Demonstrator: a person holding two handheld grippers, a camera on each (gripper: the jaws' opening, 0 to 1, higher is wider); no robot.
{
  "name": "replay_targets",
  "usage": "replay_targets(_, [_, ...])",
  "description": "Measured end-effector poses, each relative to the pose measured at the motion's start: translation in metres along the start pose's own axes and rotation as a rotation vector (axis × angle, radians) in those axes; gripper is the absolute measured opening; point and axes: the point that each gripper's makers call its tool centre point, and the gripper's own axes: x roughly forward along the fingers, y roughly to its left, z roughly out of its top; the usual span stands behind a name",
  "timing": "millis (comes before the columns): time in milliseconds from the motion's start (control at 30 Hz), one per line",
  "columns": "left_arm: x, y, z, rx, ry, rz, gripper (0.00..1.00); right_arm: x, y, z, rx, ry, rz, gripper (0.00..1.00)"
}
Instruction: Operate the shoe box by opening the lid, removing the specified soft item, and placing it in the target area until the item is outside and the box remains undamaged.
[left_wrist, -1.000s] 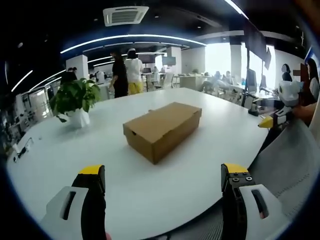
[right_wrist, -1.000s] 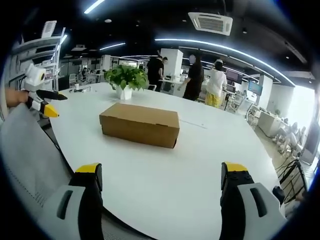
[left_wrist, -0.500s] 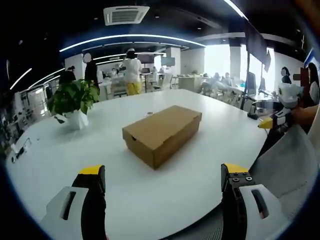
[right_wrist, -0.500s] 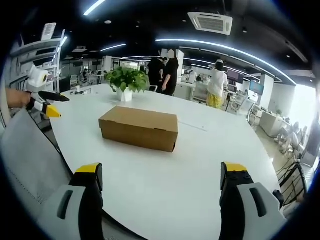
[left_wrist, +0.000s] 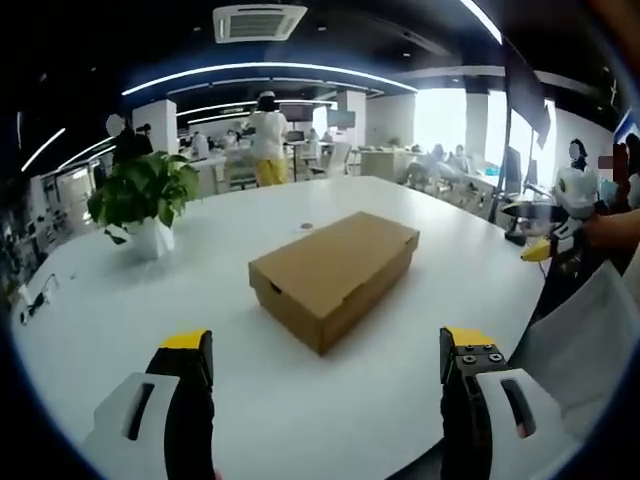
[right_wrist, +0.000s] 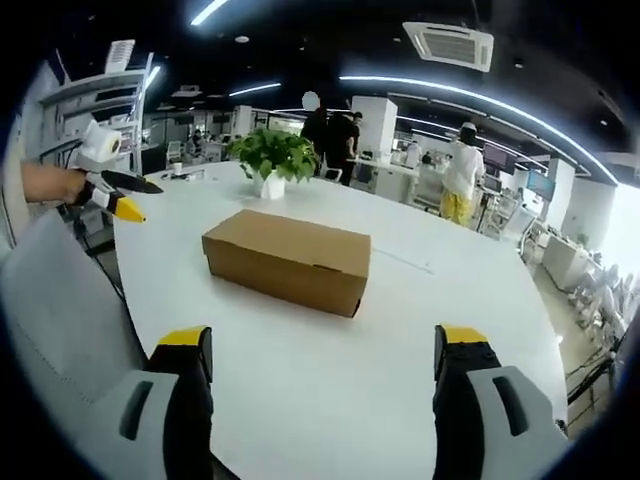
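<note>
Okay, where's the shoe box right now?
The shoe box sits closed mid-table in both gripper views, ahead of the open jaws, the potted plant behind it.

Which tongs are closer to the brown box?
Hard to call; perhaps the left tongs. The box lies closed ahead of both the left and the right tongs, untouched, with bare table between.

Brown cardboard shoe box (left_wrist: 335, 277), dull and smooth, lid (right_wrist: 290, 244) of the same plain card. White tabletop (left_wrist: 120, 310), smooth with a soft shine. Left claw (left_wrist: 325, 345) and right claw (right_wrist: 322, 340) of hard plastic: black jaws, yellow tips, pale grey shells, a little glossy. Green leafy plant (left_wrist: 140, 190) in a smooth white pot (left_wrist: 152, 238). Grey cloth (right_wrist: 50, 330) at the edge, matt and finely woven
</note>
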Motion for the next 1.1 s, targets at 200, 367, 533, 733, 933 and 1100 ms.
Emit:
replay_targets(200, [0.020,0.009,0.002,0.008,0.013,-0.001,0.98,0.018,-0.005,0.003,-0.044,-0.004,0.054,0.84])
replay_targets(367, [0.032,0.012,0.000,0.015,0.031,-0.002,0.97,0.035,-0.013,0.002,-0.051,0.011,0.080,0.82])
replay_targets(533, [0.041,0.014,-0.001,0.015,0.043,-0.002,0.97,0.048,-0.021,0.004,-0.074,0.023,0.102,0.82])
replay_targets(733, [0.051,0.015,-0.003,0.002,0.059,0.009,0.95,0.062,-0.027,0.006,-0.089,0.024,0.130,0.79])
replay_targets(933, [0.065,0.013,-0.003,-0.007,0.063,0.015,0.94,0.079,-0.027,0.008,-0.120,0.027,0.176,0.76])
replay_targets(1100, [0.073,0.010,-0.006,-0.002,0.070,0.014,0.94,0.091,-0.028,0.009,-0.135,0.032,0.208,0.75])
